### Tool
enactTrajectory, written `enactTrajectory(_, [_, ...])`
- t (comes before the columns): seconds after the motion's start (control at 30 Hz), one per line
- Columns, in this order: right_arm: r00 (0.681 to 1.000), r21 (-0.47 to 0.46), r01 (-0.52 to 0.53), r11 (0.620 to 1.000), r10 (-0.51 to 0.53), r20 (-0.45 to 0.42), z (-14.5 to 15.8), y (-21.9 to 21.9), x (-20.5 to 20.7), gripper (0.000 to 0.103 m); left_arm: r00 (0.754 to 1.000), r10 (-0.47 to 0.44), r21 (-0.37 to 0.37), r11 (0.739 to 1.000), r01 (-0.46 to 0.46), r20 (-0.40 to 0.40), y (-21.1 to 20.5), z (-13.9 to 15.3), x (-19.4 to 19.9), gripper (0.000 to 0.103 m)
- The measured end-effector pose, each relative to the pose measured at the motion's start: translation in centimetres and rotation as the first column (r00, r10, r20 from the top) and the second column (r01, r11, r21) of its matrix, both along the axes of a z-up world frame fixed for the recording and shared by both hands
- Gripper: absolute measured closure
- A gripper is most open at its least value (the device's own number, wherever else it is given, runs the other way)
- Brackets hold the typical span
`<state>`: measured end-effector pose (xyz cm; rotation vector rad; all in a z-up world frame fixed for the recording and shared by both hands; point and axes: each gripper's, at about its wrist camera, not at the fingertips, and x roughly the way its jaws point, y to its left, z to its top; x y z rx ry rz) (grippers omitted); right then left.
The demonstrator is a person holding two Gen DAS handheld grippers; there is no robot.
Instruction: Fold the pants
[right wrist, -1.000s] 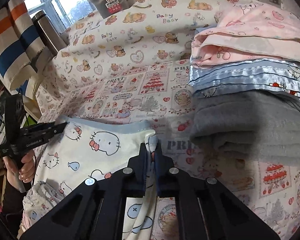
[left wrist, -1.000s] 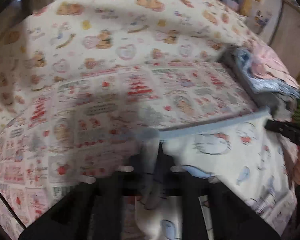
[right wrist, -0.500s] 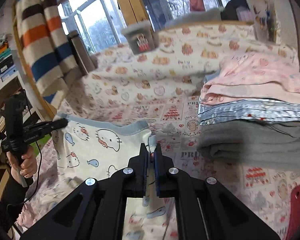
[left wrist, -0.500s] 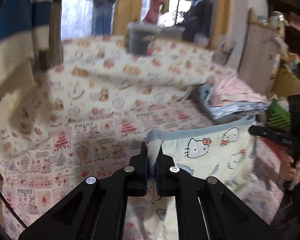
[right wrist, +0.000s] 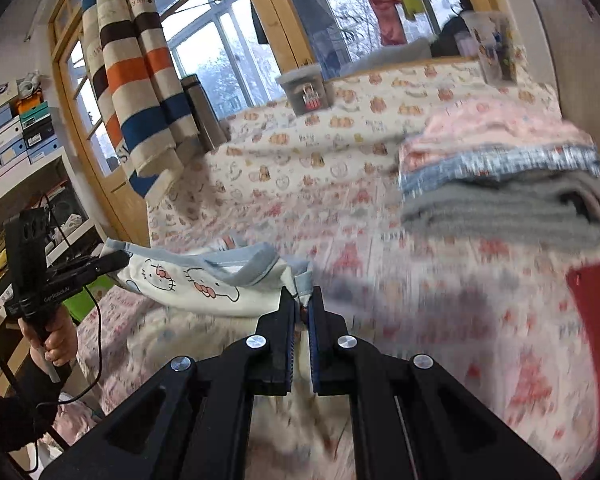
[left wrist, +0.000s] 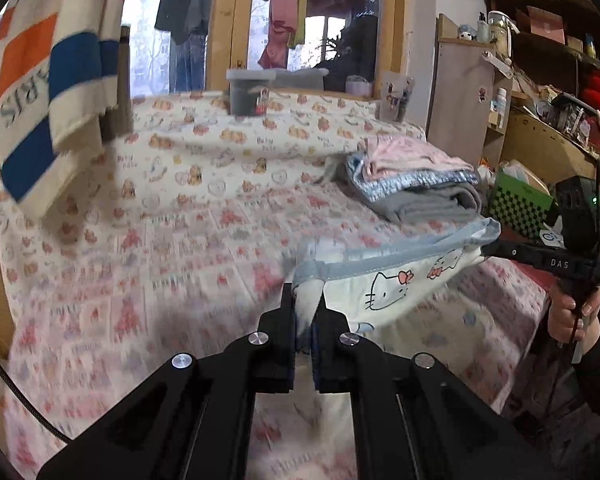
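Left gripper [left wrist: 303,300] clamped on one corner of pants [left wrist: 388,288] waistband. Right gripper [right wrist: 302,300] clamped on the opposite corner. Pants, cream with cat print and blue band, lifted and stretched between both, above patterned bedspread [left wrist: 180,208]. Stack of folded clothes [right wrist: 508,184] on bed, right of pants.
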<state>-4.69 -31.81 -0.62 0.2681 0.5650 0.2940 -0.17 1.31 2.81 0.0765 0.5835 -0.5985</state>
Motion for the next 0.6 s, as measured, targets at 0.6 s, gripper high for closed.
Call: enactTrajectory(0.6, [0.997, 0.025, 0.014, 1.0, -0.012, -0.07, -4.1, 0.5, -4.5, 0.091, 0.999, 0.013, 0.038, 0.999, -0.012, -0.036, 1.6, -4.0, -4.0, 0.061])
